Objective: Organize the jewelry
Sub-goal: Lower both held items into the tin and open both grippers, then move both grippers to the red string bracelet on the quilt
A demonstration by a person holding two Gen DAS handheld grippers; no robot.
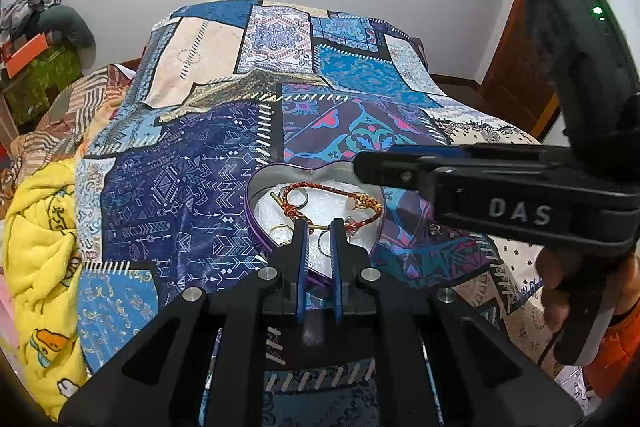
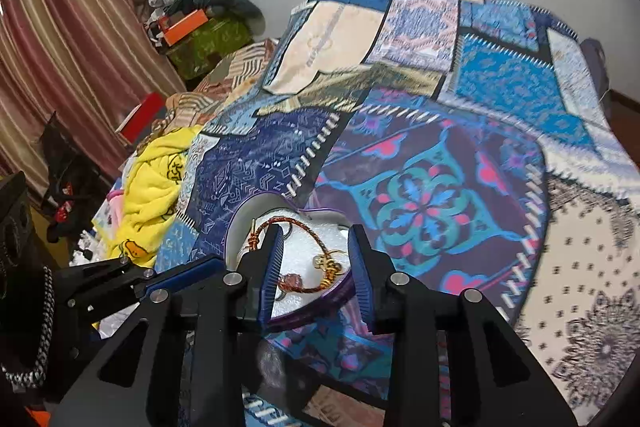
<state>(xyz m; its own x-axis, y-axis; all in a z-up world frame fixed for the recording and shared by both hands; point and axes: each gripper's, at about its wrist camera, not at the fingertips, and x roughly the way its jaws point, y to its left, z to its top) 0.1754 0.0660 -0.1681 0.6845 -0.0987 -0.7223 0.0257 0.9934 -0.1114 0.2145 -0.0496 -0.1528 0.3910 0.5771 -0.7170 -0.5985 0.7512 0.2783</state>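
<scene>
Red braided bracelet point(image 1: 332, 201) lies inside heart-shaped tin point(image 1: 256, 183).

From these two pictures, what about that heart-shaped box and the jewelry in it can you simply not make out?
- Left view: the near rim of the heart-shaped tin is hidden behind the left gripper.
- Left view: the rings by the fingers are too small and partly covered to count.
- Left view: the right gripper covers the tin's right lobe.
- Right view: the red braided bracelet is partly behind the right gripper, and the picture is motion-blurred.
</scene>
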